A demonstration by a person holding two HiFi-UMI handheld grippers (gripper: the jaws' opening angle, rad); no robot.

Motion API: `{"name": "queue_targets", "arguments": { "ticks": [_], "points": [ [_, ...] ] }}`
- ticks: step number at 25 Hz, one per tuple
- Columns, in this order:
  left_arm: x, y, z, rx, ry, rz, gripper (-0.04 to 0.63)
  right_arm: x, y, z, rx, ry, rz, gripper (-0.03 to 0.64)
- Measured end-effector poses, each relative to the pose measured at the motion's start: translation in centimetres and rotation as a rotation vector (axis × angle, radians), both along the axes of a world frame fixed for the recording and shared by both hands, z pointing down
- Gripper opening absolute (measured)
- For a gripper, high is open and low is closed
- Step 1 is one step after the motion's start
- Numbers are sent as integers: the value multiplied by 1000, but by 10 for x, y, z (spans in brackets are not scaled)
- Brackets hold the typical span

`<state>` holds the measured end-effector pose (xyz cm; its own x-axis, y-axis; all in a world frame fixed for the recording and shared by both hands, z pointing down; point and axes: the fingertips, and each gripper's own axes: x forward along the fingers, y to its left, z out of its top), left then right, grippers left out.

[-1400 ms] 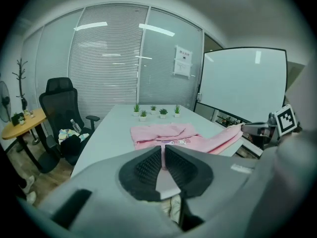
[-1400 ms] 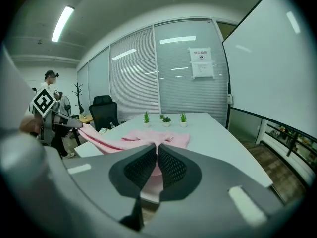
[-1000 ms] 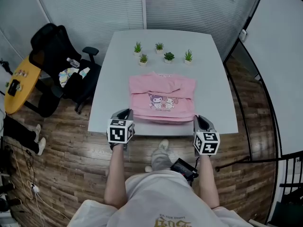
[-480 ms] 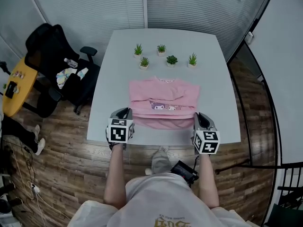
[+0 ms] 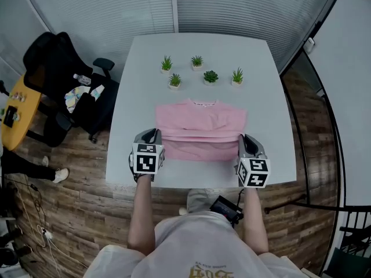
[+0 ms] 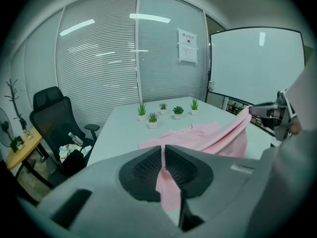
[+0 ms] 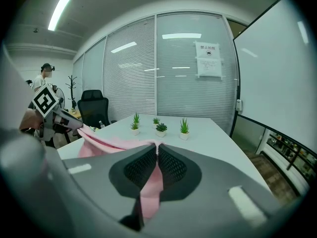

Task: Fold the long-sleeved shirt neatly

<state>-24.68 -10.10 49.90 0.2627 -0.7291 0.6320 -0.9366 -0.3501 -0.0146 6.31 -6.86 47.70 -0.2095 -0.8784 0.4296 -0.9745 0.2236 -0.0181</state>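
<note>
A pink long-sleeved shirt [image 5: 200, 120] lies on the white table [image 5: 133, 86], its near hem lifted and carried over the body. My left gripper [image 5: 154, 136] is shut on the hem's left corner; pink cloth [image 6: 166, 180] shows pinched between its dark pads. At the hem's right corner my right gripper [image 5: 243, 142] is shut too, with cloth [image 7: 151, 182] hanging from its pads. The lifted hem stretches taut between the two grippers [image 6: 233, 128]. The shirt's printed front is hidden under the fold.
Several small potted plants [image 5: 197, 61] stand in a loose row at the table's far side, just beyond the shirt's collar. A black office chair [image 5: 58, 68] with clutter stands left of the table. A person [image 7: 44, 73] stands far off at the left in the right gripper view.
Both grippers have moved away from me over the table, carrying the hem across the shirt. The cartoon print, visible before, is now covered by the folded part.
</note>
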Motion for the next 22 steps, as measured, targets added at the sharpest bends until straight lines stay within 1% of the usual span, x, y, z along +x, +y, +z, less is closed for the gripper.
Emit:
{"name": "queue_targets", "arguments": {
  "ticks": [4, 8, 22],
  "points": [
    [3, -22, -3, 6, -18, 0, 32, 5, -22, -2, 5, 2, 3, 26],
    [7, -44, -3, -3, -33, -7, 32, 9, -44, -1, -1, 2, -1, 26],
    [19, -115, 15, -11, -108, -18, 32, 24, -117, 12, -10, -26, -7, 26]
  ]
}}
